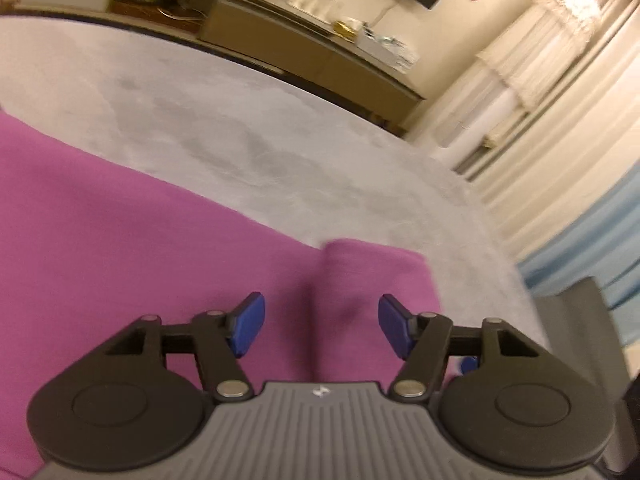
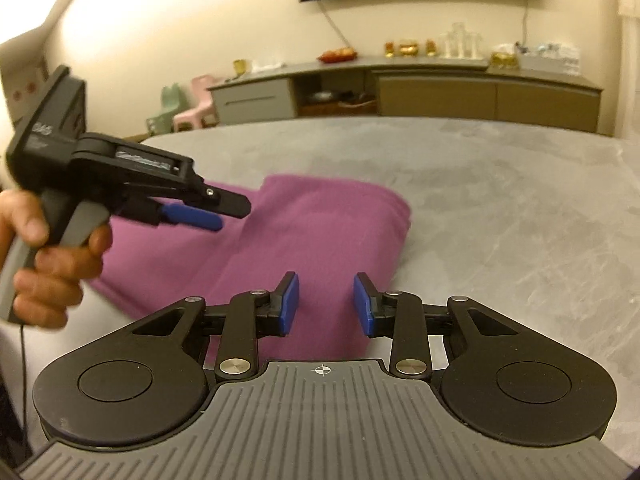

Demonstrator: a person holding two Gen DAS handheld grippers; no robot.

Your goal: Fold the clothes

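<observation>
The purple cloth is lying doubled over on the grey desk, rounded fold at its far end. Any further fold is asking for matched edges and even tension. Both the left gripper and right gripper are hovering above it, jaws standing wide, holding nothing.

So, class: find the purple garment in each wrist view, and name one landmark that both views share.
Left wrist view: the purple garment fills the lower left, running under the open left gripper.
Right wrist view: it lies centre-left on the grey table, beyond the open right gripper.
Shared landmark: the long sideboard by the wall.
</observation>
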